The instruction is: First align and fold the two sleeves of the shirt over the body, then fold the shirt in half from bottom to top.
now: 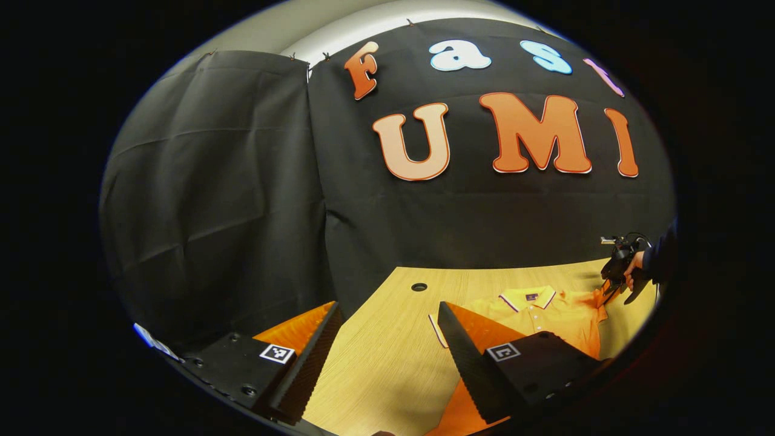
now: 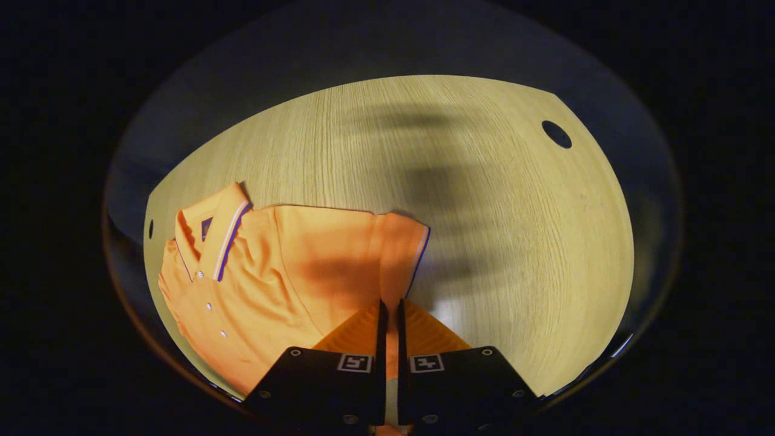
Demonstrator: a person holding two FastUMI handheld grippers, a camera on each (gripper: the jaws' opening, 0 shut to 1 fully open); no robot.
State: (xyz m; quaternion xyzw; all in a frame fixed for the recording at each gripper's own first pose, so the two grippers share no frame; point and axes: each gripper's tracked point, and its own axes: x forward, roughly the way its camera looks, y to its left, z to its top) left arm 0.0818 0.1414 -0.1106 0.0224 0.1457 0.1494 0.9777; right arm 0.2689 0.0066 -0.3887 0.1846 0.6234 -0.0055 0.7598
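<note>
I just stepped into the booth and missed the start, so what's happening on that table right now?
A person is folding an orange polo shirt on a wooden table with two handheld grippers. The right gripper has its fingers nearly together at a sleeve, though whether they pinch the cloth is unclear. The left gripper is open, above the table beside the shirt's other sleeve. The collar is uncovered and the bottom-to-top fold isn't done.

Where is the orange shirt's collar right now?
In the right gripper view the collar sits at the shirt's left end on the wooden table, far from the right gripper.
</note>
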